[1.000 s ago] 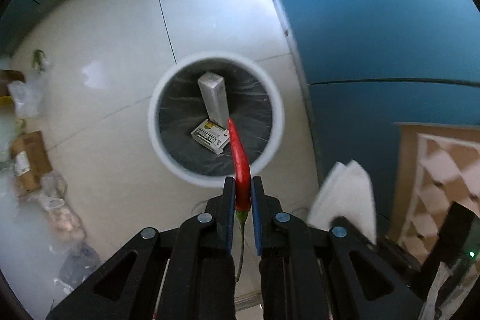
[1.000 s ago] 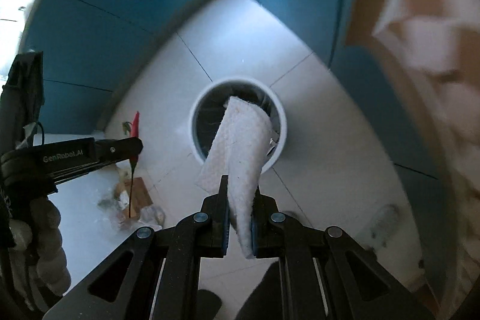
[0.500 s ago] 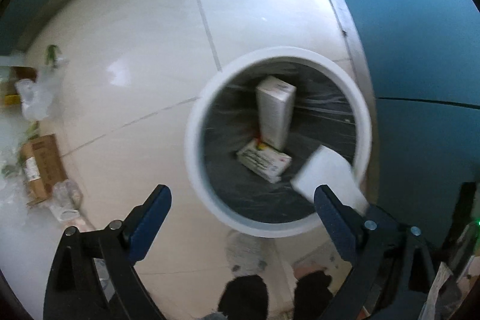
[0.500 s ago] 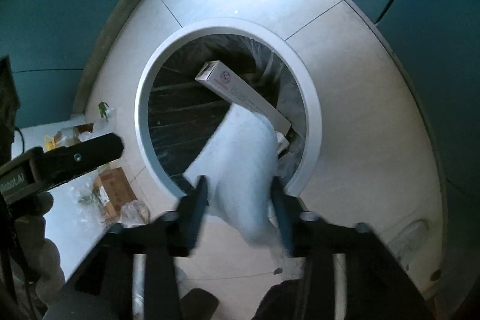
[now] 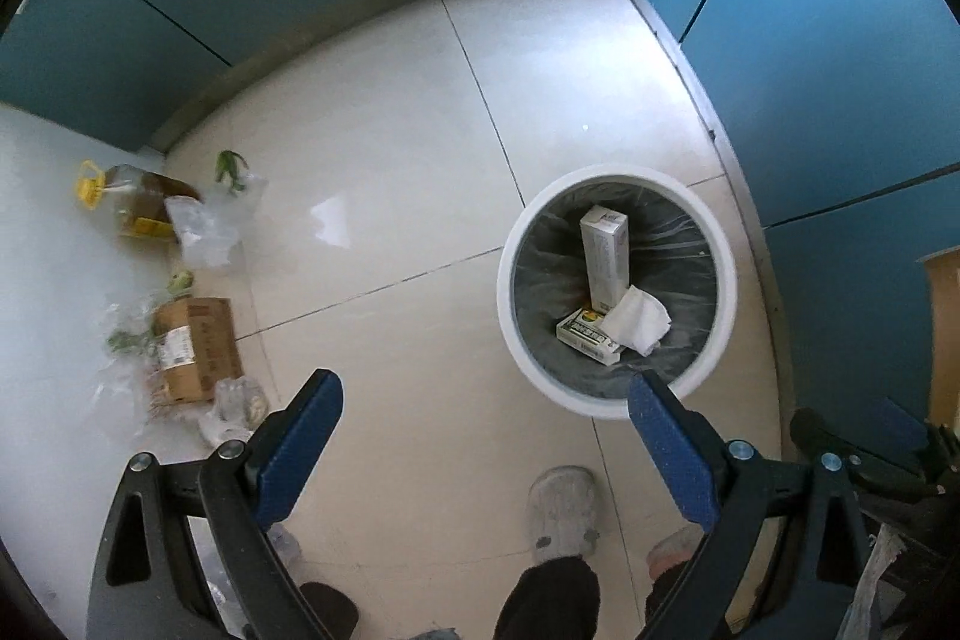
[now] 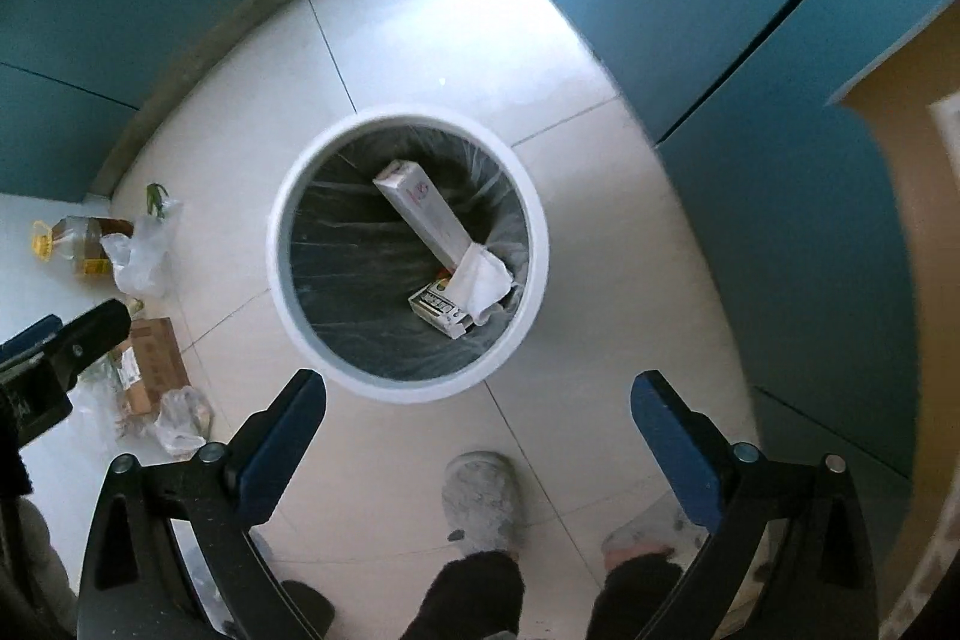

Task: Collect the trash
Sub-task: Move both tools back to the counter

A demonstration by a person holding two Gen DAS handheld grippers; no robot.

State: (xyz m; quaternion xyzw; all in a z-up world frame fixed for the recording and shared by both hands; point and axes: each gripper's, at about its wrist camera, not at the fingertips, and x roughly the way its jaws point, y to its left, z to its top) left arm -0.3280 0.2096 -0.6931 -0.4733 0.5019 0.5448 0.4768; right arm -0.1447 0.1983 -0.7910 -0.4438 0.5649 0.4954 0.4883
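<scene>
A round white trash bin [image 5: 727, 280] [image 6: 282, 280] with a dark liner stands on the tiled floor. Inside lie a tall white carton [image 5: 605, 256] [image 6: 423, 214], a small flat box [image 5: 585, 334] [image 6: 438, 310] and a crumpled white paper towel [image 5: 637, 319] [image 6: 483, 283]. My left gripper [image 5: 486, 400] is open and empty, above the floor left of the bin. My right gripper [image 6: 477, 394] is open and empty, just above the bin's near rim. The red chili is not visible.
Left on the floor lie an oil bottle [image 5: 129, 202] [image 6: 78, 244], plastic bags [image 5: 207, 232] [image 6: 141, 253] and a cardboard box [image 5: 195, 349] [image 6: 153, 364]. Blue cabinets [image 5: 840, 70] line back and right. The person's slippers [image 5: 561, 508] [image 6: 480, 502] stand below.
Both grippers opened. The red chili left my left gripper and the paper towel dropped from my right gripper into the bin. Both grippers then rose away from the bin.
</scene>
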